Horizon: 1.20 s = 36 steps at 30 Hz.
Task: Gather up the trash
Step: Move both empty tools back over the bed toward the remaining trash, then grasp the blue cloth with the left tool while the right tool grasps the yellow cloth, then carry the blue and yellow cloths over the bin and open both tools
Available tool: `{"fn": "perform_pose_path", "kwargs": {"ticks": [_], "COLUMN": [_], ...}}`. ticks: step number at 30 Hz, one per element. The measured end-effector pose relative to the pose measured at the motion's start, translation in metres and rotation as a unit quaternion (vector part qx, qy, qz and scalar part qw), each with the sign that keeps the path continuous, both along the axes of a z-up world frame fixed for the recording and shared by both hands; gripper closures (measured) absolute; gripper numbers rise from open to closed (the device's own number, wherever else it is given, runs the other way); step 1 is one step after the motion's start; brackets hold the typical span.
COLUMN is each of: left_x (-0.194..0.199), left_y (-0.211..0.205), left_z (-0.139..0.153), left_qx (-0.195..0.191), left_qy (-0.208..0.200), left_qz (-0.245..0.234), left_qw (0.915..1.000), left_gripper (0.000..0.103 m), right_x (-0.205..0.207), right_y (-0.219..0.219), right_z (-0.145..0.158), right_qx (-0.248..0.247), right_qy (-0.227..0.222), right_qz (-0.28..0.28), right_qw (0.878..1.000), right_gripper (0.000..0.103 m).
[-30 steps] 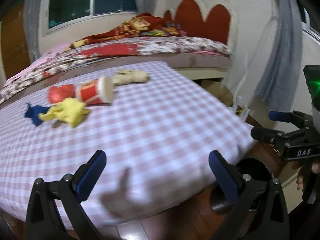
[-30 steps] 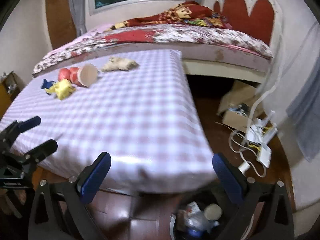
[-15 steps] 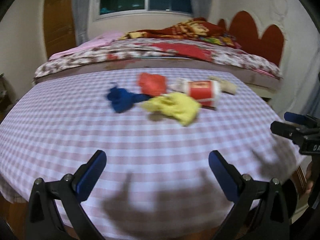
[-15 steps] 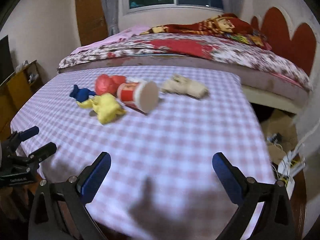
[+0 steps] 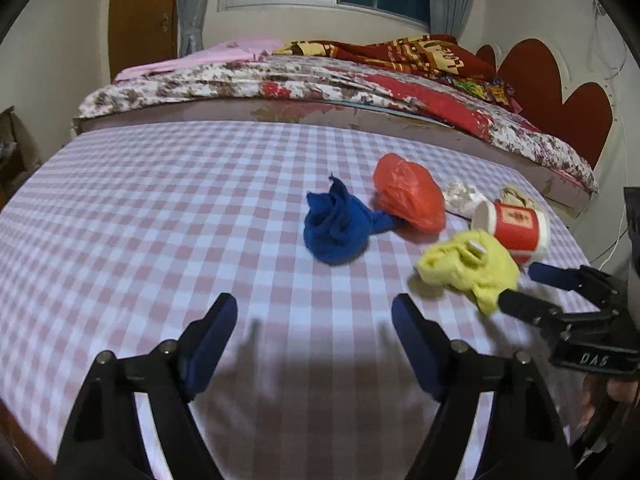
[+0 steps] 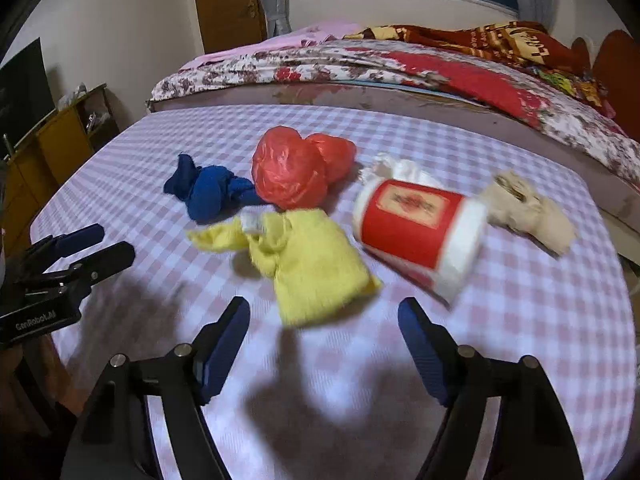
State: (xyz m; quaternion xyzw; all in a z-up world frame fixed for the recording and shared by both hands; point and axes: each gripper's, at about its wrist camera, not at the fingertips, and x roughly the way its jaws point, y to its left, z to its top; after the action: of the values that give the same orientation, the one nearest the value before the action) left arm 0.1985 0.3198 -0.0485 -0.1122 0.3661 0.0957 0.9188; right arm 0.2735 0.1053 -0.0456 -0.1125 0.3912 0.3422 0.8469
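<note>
Both grippers hover empty over the checked bed [image 5: 160, 208], jaws closing. The right gripper [image 6: 322, 320] should straddle the yellow rag [image 6: 312, 264]; the left gripper [image 5: 314, 318], the blue rag [image 5: 336, 228].

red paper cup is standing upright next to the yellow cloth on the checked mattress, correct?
Not upright. In the right wrist view the red paper cup lies on its side. The rest holds: it is beside the yellow cloth on the checked mattress.
</note>
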Motion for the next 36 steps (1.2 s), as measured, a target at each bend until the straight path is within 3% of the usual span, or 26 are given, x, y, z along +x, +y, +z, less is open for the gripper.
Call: {"fn": "perform_pose_path", "kwargs": {"ticks": [4,7,15,20,27,36], "left_x": [0.032,0.054,0.075,0.051,-0.003,-0.044], "left_y": [0.002,0.004,0.013,0.012,0.002,-0.044], "left_z": [-0.007,-0.011,-0.02,-0.011,0.0,0.025], "left_qx": [-0.013,-0.017,-0.042,-0.018,0.003,0.018], "left_qy": [0.01,0.016,0.037,0.016,0.004,-0.031], "left_qz": [-0.024,-0.035,-0.04,-0.03,-0.02,-0.035], "left_qw": [0.9996,0.9991,0.9976,0.9993,0.9998,0.9987], "left_gripper": [0.033,0.034,0.06,0.062,0.062,0.062], "right_x": [0.017,0.022,0.035,0.02,-0.007,-0.046], "right_y": [0.019,0.025,0.039,0.037,0.017,-0.051], "right_z": [-0.009,-0.013,-0.016,-0.011,-0.006,0.029], "right_qx": [-0.015,-0.022,-0.015,-0.002,0.014,0.036], "right_qy": [0.006,0.005,0.018,0.02,0.025,-0.013], "right_qz": [0.008,0.015,0.024,0.038,0.046,0.02], "right_qw": [1.0,1.0,0.999,0.999,0.999,0.999], "right_gripper": [0.035,0.037,0.055,0.072,0.076,0.076]}}
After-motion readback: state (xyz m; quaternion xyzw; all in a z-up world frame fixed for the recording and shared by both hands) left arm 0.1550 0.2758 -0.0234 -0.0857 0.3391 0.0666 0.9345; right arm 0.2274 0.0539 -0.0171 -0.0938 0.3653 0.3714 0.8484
